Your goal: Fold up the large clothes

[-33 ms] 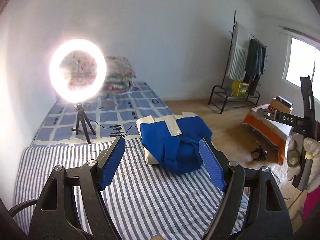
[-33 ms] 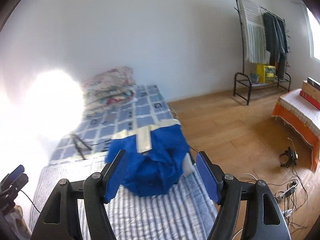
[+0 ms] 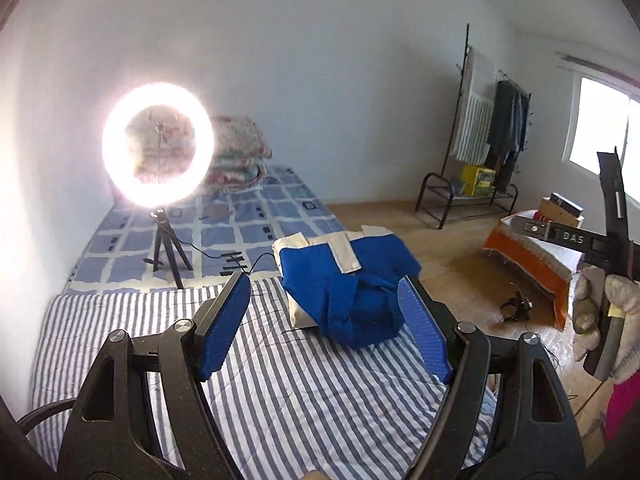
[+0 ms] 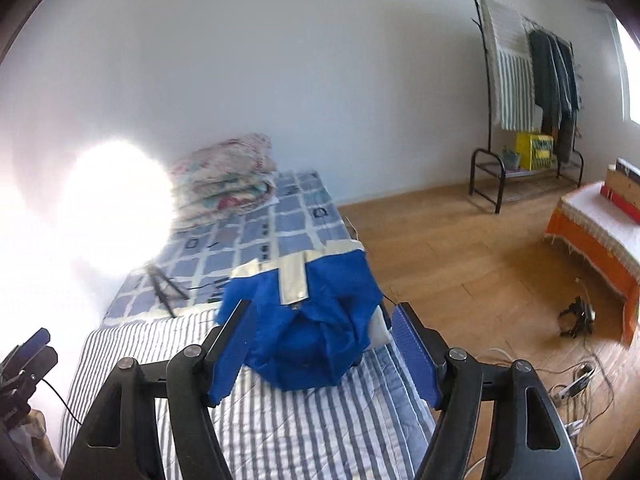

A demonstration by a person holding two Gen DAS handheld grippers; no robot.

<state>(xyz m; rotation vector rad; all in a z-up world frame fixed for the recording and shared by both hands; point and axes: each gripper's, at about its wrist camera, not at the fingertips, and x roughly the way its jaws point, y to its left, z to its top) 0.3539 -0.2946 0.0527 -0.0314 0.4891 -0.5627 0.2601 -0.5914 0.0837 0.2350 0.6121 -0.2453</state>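
Observation:
A blue garment with cream trim [image 3: 344, 292] lies as a folded bundle on the striped mattress [image 3: 120, 320], near its right edge. My left gripper [image 3: 324, 281] hovers in front of it, open, with nothing between the blue pads. My right gripper [image 4: 322, 306] also hangs open just short of the garment [image 4: 308, 332], which shows between its fingers without touching them. In the left wrist view, a gloved hand [image 3: 592, 312] holds the right gripper's body at the far right. The left gripper's blue tip [image 4: 28, 356] shows at the left edge of the right wrist view.
A lit ring light on a tripod [image 3: 158, 150] stands on the checked bedsheet behind the garment, its cable trailing toward it. Folded quilts [image 3: 240, 152] sit at the bed's head. A clothes rack [image 3: 492, 132], an orange-covered low table [image 3: 532, 256] and floor cables [image 4: 576, 384] lie to the right.

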